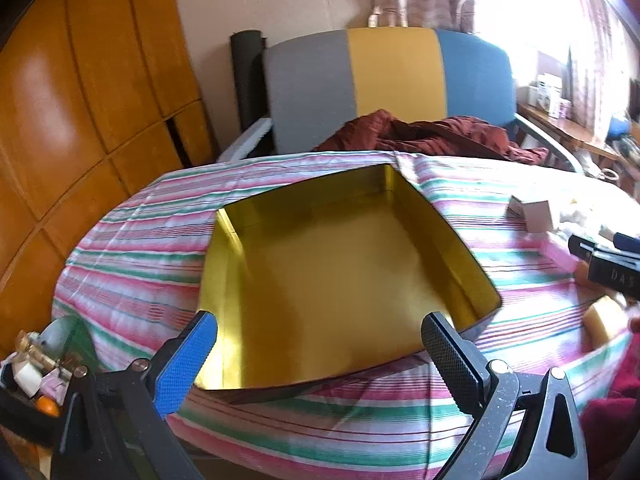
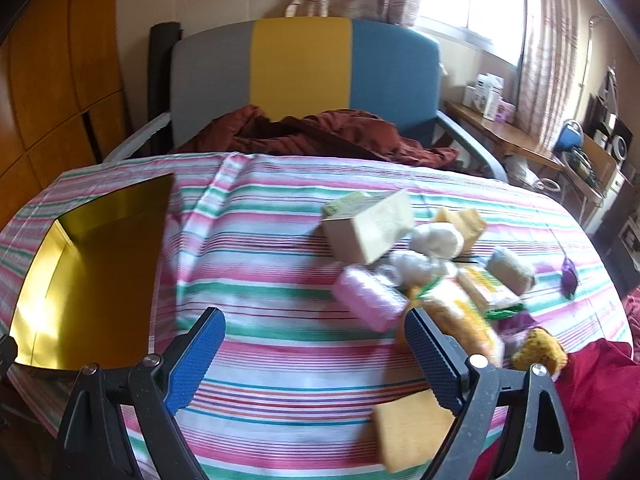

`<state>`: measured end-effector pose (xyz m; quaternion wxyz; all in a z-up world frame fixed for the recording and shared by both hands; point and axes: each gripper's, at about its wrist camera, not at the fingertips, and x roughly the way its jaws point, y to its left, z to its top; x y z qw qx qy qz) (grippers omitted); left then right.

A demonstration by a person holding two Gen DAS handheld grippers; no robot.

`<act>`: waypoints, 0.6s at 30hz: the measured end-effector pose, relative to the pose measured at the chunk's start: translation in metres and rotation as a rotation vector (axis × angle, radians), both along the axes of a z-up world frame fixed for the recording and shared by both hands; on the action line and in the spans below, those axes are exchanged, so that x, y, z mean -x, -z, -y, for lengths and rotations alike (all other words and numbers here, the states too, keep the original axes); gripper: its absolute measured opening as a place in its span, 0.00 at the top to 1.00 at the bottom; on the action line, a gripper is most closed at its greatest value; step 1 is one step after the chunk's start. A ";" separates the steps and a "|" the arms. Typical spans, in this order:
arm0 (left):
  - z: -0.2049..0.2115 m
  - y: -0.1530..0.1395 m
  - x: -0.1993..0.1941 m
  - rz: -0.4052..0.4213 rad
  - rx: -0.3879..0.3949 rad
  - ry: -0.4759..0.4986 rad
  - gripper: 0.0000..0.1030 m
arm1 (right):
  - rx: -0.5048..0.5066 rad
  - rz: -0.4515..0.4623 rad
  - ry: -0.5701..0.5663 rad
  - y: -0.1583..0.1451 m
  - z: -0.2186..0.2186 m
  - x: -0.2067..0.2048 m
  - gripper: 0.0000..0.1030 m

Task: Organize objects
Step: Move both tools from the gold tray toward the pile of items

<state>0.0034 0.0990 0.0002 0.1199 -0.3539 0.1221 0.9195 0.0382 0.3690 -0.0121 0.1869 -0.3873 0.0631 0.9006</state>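
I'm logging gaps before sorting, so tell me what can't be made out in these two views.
- Left wrist view: the gold tin's near rim is hidden behind the left gripper's fingers.
- Left wrist view: the item pile is cut off by the right edge.
- Right wrist view: motion blur smears the labels on the beige box and pink roll.
- Right wrist view: the tan block sits partly behind the right gripper's finger.

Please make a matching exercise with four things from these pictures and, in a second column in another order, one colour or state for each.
Things:
1. tin box
2. roll near the right gripper
3. cloth on the chair
4. left gripper

Colour or state:
A. pink
B. open, holding nothing
C. gold inside, nothing in it
D. dark red, crumpled

Pairs: 1-C, 2-A, 3-D, 4-B
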 end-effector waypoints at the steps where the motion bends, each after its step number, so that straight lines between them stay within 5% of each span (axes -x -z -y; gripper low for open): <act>1: -0.003 0.000 0.001 0.005 -0.004 0.010 0.00 | 0.003 -0.001 0.013 -0.002 -0.006 -0.002 0.10; 5: -0.022 0.002 0.003 0.033 -0.047 0.078 0.00 | 0.014 -0.005 0.079 -0.010 -0.038 -0.017 0.10; 9: -0.053 0.007 0.009 0.144 -0.114 0.188 0.00 | 0.026 -0.008 0.177 -0.017 -0.078 -0.039 0.10; 18: -0.144 0.016 -0.006 0.258 -0.108 0.447 0.00 | 0.098 0.000 0.355 -0.021 -0.154 -0.091 0.10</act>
